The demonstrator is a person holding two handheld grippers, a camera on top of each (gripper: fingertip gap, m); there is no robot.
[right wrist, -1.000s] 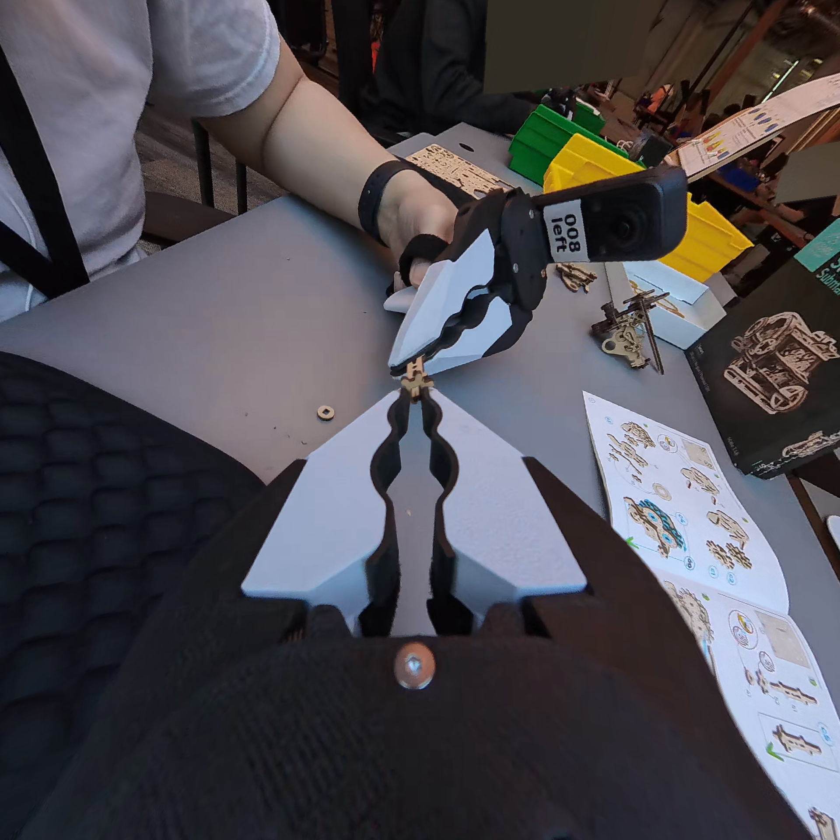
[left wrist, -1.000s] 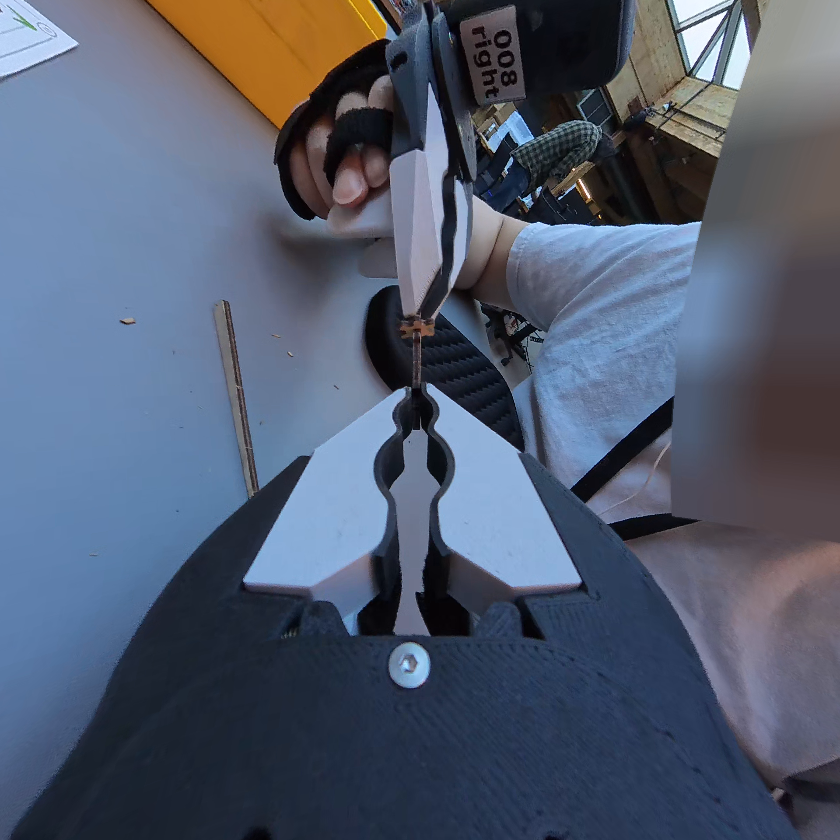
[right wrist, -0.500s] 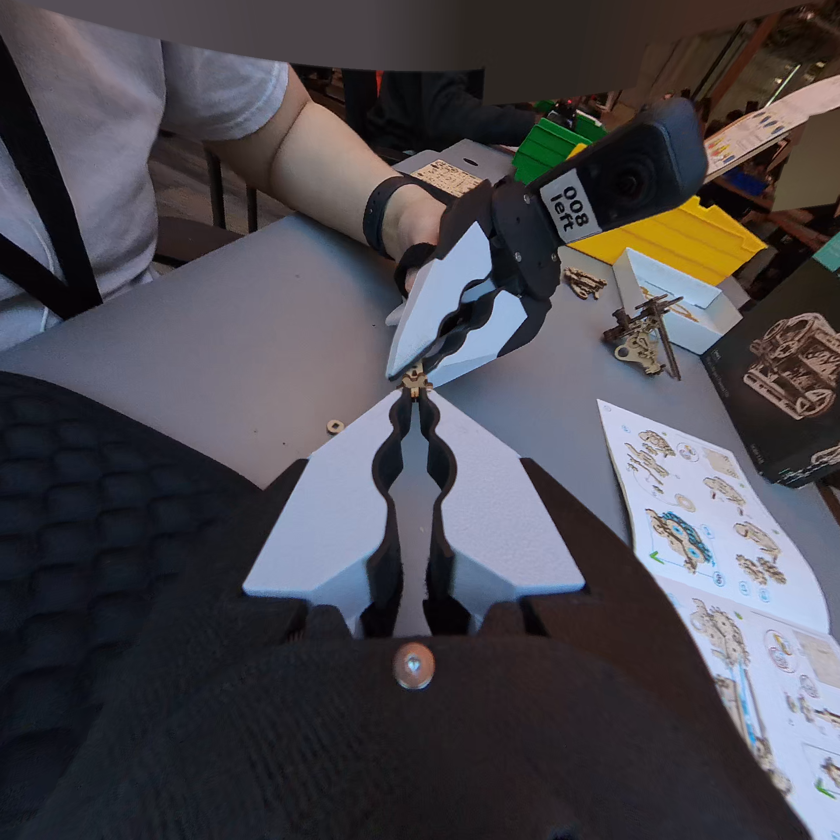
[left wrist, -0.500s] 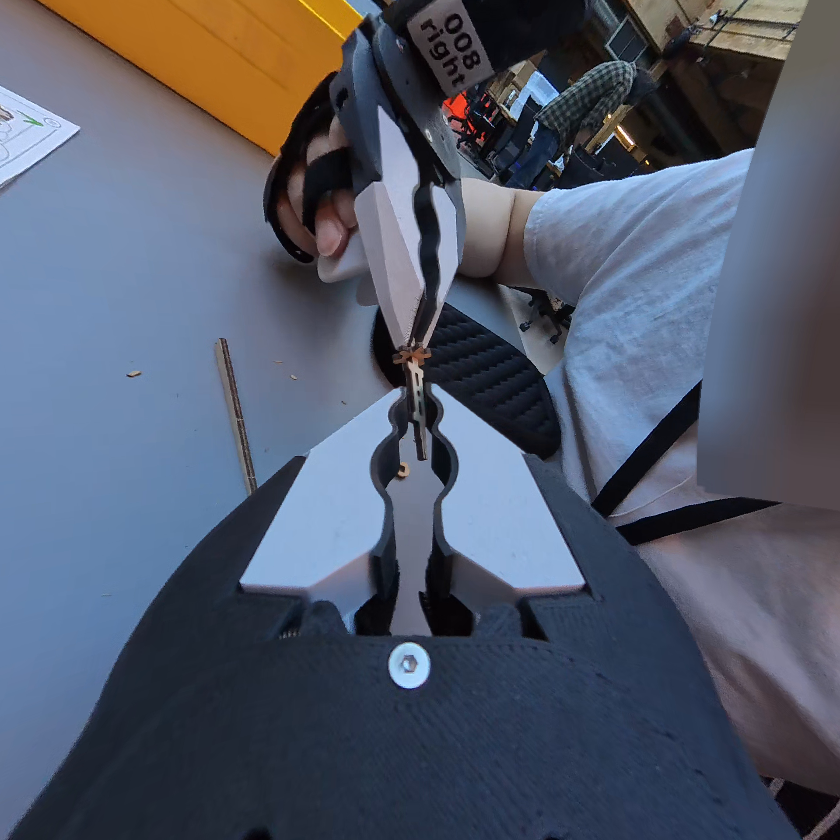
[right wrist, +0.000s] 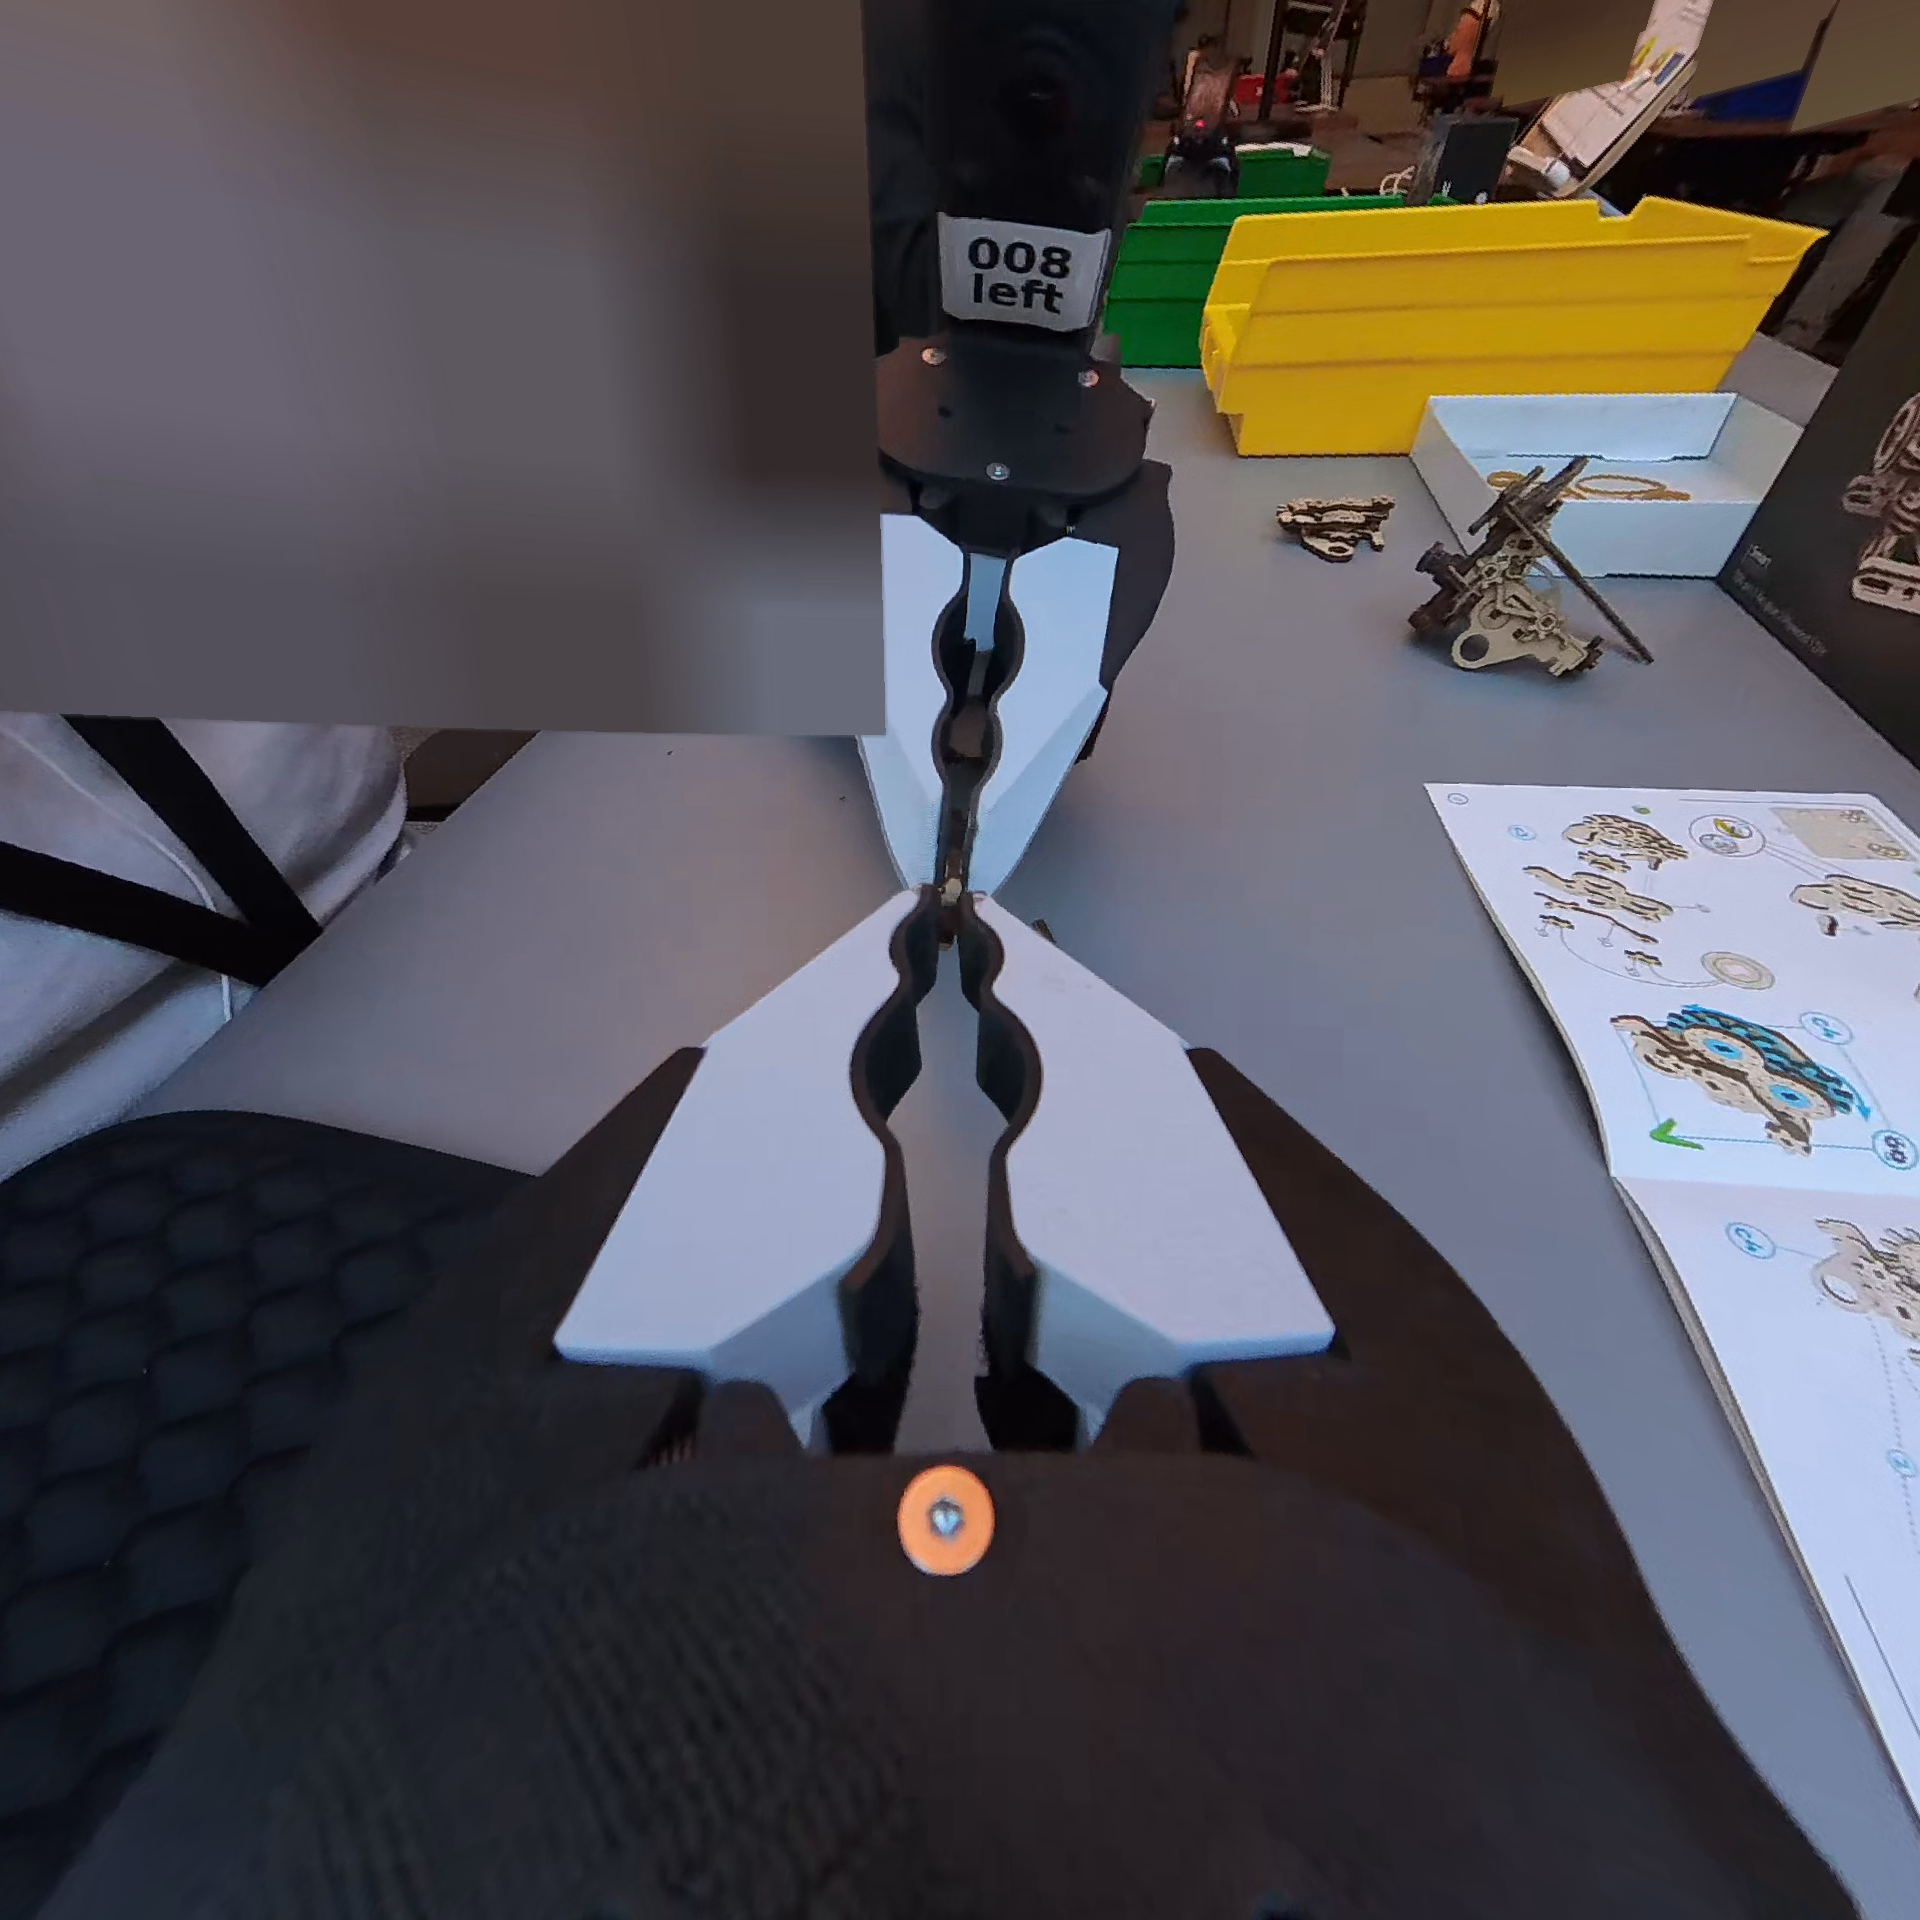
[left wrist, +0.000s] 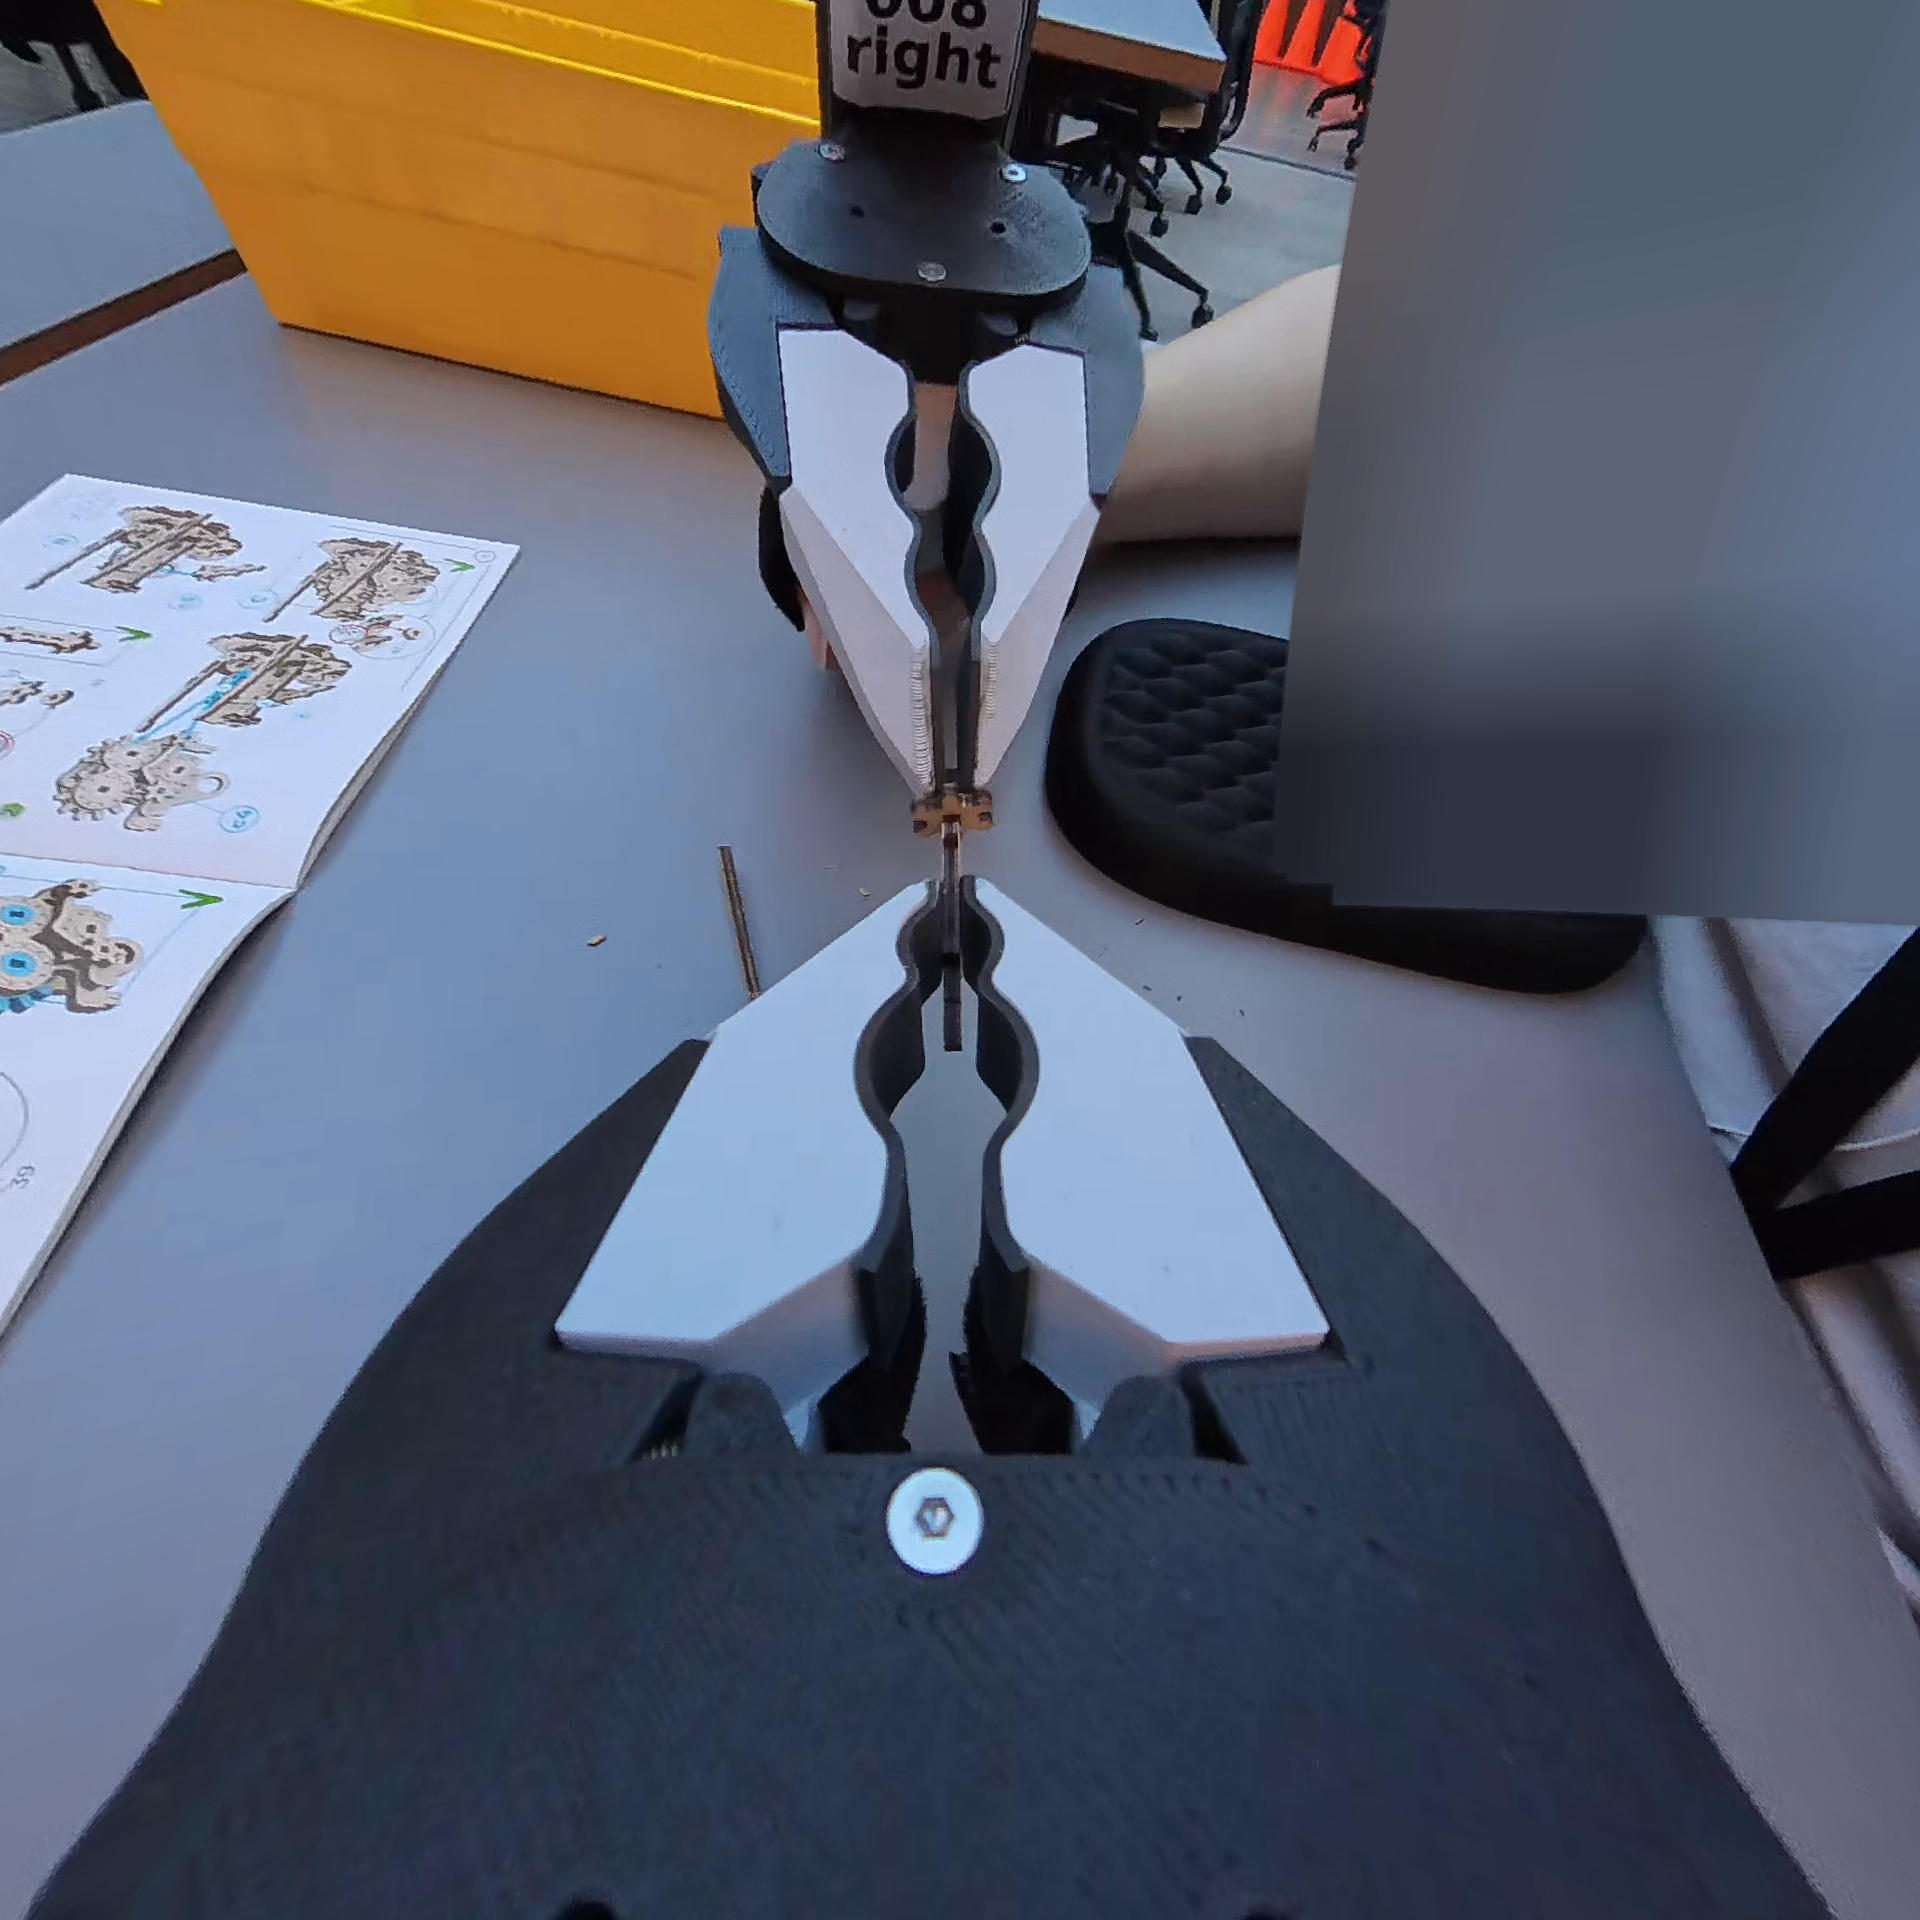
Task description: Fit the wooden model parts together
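Left gripper (left wrist: 948,894) is closed on a thin wooden strip (left wrist: 950,966), held on edge. Right gripper (left wrist: 951,784), tip to tip with it, is closed on a small cross piece (left wrist: 950,812) at the strip's far end. Both are above the table (left wrist: 540,1039), between the booklet (left wrist: 208,675) and black pad (left wrist: 1247,769).
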